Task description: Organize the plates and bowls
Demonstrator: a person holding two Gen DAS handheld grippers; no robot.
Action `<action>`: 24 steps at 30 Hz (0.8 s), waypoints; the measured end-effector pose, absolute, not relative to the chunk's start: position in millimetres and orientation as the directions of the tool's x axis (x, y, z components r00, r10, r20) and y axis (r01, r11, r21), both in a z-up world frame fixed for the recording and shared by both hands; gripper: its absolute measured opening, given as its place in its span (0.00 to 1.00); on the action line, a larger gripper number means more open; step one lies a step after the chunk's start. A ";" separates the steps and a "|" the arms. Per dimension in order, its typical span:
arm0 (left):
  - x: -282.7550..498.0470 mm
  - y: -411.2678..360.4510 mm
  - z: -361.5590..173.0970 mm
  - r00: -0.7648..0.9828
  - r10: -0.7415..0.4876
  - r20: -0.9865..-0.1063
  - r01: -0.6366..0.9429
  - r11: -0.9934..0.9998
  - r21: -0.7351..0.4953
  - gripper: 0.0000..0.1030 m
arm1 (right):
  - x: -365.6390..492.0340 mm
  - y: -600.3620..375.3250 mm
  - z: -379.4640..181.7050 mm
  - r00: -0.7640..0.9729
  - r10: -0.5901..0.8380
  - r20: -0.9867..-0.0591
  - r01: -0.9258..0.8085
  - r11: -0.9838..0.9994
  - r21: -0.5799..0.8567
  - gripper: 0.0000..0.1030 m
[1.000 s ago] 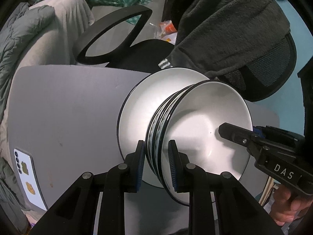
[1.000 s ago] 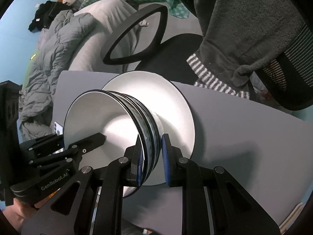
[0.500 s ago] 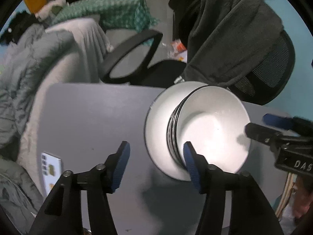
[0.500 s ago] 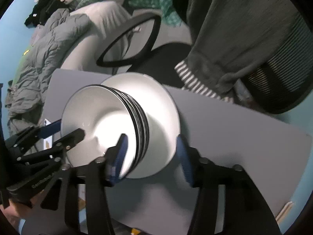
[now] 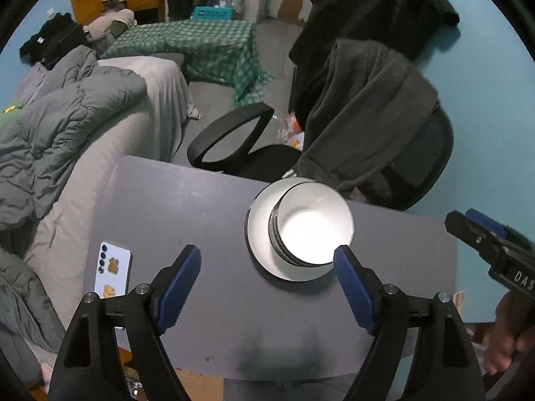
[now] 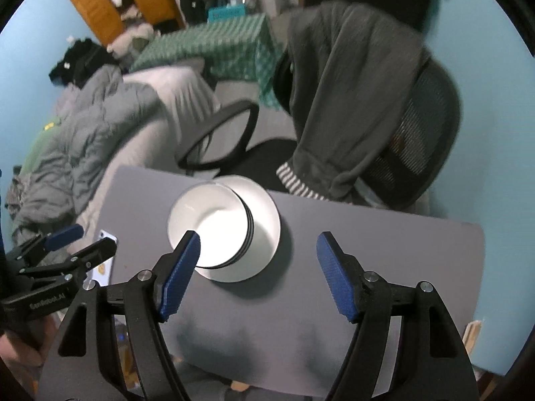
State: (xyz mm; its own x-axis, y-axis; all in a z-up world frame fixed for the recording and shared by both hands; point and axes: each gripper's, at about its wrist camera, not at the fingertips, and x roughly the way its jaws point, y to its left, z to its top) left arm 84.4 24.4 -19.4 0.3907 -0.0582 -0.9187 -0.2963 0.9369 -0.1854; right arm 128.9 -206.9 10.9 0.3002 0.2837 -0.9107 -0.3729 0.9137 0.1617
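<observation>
A stack of white bowls with dark rims [image 5: 312, 230] sits on a white plate [image 5: 259, 234] on the grey table [image 5: 187, 214]. The same bowls [image 6: 209, 229] and plate [image 6: 265, 227] show in the right wrist view. My left gripper [image 5: 267, 287] is open and empty, well above the table and back from the stack. My right gripper [image 6: 259, 274] is open and empty too, raised above the table. The right gripper also shows at the right edge of the left wrist view [image 5: 481, 230]. The left gripper shows at the left edge of the right wrist view [image 6: 70, 244].
A phone [image 5: 112, 272] lies near the table's left edge. A black office chair [image 5: 394, 153] draped with a dark garment stands behind the table. A bed with a grey quilt [image 5: 67, 127] lies to the left. The blue wall [image 5: 485, 100] is at the right.
Both grippers let go of the bowl stack, opened wide and drew up and back from it. The bowls now rest on the plate.
</observation>
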 end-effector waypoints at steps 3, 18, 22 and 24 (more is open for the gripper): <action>75.3 22.6 2.9 0.426 -0.024 -0.904 -0.315 0.933 -0.173 0.80 | 118.1 -211.2 31.6 0.353 0.276 -0.894 -0.372 0.918 0.137 0.70; 48.5 -5.1 52.7 0.513 0.097 -0.853 -0.251 0.967 -0.041 0.88 | 89.7 -212.7 75.4 0.448 0.252 -0.858 -0.356 0.930 0.088 0.70; 47.0 -4.5 52.8 0.509 0.099 -0.855 -0.254 0.966 -0.039 0.88 | 84.3 -214.4 80.9 0.469 0.237 -0.851 -0.349 0.935 0.068 0.70; 46.1 -4.8 53.7 0.512 0.092 -0.854 -0.252 0.967 -0.046 0.88 | 82.2 -213.7 82.4 0.477 0.219 -0.851 -0.348 0.936 0.047 0.70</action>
State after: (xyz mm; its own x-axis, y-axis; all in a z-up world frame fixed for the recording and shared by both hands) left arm 46.1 -4.8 53.7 0.5116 0.0922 -0.8543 -0.2515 0.9667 -0.0463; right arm 82.2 -213.7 82.4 0.4772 0.2195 -0.8509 -0.3476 0.9365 0.0466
